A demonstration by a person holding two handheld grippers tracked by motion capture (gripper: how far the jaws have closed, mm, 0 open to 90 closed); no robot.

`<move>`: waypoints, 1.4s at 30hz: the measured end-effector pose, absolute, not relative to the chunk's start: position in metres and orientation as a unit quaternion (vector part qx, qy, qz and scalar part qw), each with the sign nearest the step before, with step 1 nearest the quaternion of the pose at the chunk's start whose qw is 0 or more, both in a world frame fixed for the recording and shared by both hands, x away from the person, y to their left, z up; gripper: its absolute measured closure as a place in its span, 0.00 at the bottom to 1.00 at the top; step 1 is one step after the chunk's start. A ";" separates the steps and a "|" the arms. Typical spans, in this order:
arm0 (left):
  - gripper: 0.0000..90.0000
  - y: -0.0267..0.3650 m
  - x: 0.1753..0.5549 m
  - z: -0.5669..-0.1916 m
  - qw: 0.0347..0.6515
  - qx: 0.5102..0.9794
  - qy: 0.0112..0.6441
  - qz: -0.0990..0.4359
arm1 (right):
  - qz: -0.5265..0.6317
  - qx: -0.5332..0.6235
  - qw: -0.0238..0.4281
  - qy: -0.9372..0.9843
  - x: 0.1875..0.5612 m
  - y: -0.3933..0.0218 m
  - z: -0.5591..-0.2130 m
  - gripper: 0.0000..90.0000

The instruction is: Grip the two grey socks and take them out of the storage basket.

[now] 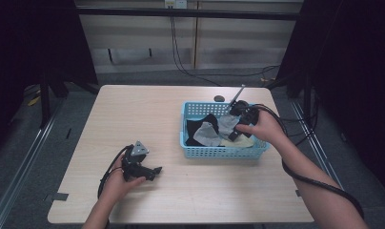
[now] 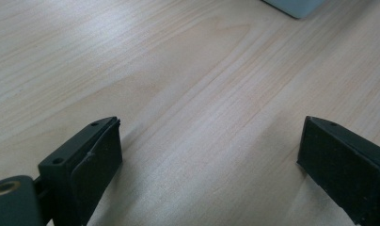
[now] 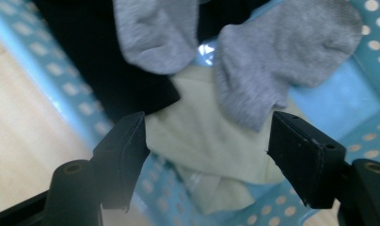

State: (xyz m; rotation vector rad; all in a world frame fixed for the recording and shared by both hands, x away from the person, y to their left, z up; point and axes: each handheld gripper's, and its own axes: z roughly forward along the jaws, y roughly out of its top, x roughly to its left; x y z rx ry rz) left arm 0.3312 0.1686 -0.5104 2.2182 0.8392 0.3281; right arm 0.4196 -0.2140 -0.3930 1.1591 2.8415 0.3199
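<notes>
In the high view the right hand (image 1: 259,128) covers most of the right gripper (image 1: 234,135), so its jaws are hard to make out there; the heap of cloth in the blue basket (image 1: 219,151) blurs into dark and pale patches; the basket stands on the right half of the counter (image 1: 147,114), near its far edge. The right gripper view is clearer: the right gripper (image 3: 204,141) points down into the basket with its jaws spread wide and nothing between them; the pale yellow cloth (image 3: 202,150) lies just beyond and between the jaws, apart from both; grey socks (image 3: 277,61) lie over its far side, and a black cloth (image 3: 98,61) runs off the top edge; whether the yellow piece is a sock cannot be told. The left gripper (image 1: 152,171) lies low on the counter's near left part, well apart from the basket; in the left gripper view its jaws (image 2: 209,155) stand wide apart over bare wood, holding nothing; a pale blue corner (image 2: 296,5) of the basket is cut off at the top edge.
</notes>
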 end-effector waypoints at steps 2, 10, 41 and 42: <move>0.07 0.169 0.331 -0.510 0.365 0.863 0.326 0.128 | 0.101 0.386 0.034 0.916 0.426 -0.215 -0.400 0.32; 0.07 0.169 0.332 -0.510 0.360 0.866 0.321 0.130 | 0.099 0.425 0.041 0.899 0.444 -0.222 -0.433 0.35; 0.07 0.169 0.332 -0.510 0.361 0.866 0.321 0.128 | 0.104 0.416 0.032 0.903 0.446 -0.217 -0.425 0.90; 0.07 0.169 0.332 -0.510 0.361 0.866 0.321 0.128 | 0.104 0.416 0.032 0.903 0.446 -0.217 -0.425 0.90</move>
